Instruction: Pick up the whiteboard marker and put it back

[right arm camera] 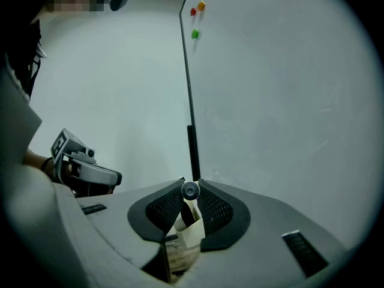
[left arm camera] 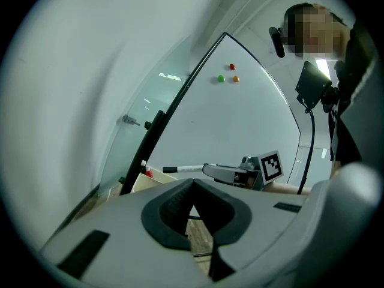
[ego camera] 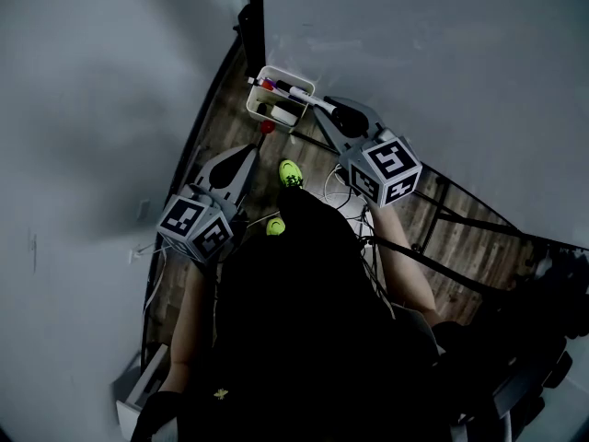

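The whiteboard marker (ego camera: 302, 95) is white with a black cap and lies level, just above the white marker tray (ego camera: 260, 104) at the foot of the whiteboard. My right gripper (ego camera: 324, 109) is shut on its rear end. In the right gripper view the marker (right arm camera: 191, 190) shows end-on between the pads, with the tray (right arm camera: 191, 237) below. The left gripper view shows the marker (left arm camera: 183, 169) sticking out leftwards from the right gripper (left arm camera: 210, 170) over the tray (left arm camera: 143, 183). My left gripper (ego camera: 247, 157) hangs to the left, lower, its jaw tips together with nothing in them.
The tray holds other markers (ego camera: 269, 85). A red round piece (ego camera: 267, 127) sits by it. Red, green and orange magnets (left arm camera: 221, 78) stick high on the whiteboard (right arm camera: 282, 101). The board's black frame (right arm camera: 189, 101) runs upright. The person's green shoes (ego camera: 291, 173) and cables (ego camera: 342, 191) are on the wooden floor.
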Tool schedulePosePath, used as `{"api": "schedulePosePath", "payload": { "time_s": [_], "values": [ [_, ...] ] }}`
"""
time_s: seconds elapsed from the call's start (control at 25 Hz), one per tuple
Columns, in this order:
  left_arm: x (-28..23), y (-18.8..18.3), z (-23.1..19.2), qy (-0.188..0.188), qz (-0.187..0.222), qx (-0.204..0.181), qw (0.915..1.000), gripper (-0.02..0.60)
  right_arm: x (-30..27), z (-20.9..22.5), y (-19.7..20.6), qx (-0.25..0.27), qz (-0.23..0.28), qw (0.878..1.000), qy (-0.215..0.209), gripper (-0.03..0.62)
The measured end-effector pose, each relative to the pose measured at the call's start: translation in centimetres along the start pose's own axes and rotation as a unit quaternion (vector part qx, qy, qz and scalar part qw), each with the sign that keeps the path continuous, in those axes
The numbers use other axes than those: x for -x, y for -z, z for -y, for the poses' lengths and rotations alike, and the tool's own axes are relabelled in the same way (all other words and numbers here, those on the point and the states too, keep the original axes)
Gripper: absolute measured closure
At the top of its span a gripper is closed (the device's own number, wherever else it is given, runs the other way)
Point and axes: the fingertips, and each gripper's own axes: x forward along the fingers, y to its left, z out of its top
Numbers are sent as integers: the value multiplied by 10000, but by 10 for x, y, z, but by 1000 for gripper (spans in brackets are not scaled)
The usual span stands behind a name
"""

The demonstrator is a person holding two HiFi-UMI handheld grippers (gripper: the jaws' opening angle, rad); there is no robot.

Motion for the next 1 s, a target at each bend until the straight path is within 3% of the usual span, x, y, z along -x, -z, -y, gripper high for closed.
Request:
{"api": "schedulePosePath", "payload": {
  "time_s": [1.0],
  "values": [
    [20, 3, 16, 321, 298, -155, 9989, 551, 44, -47, -48, 491, 406, 9979, 85, 531]
  ]
}}
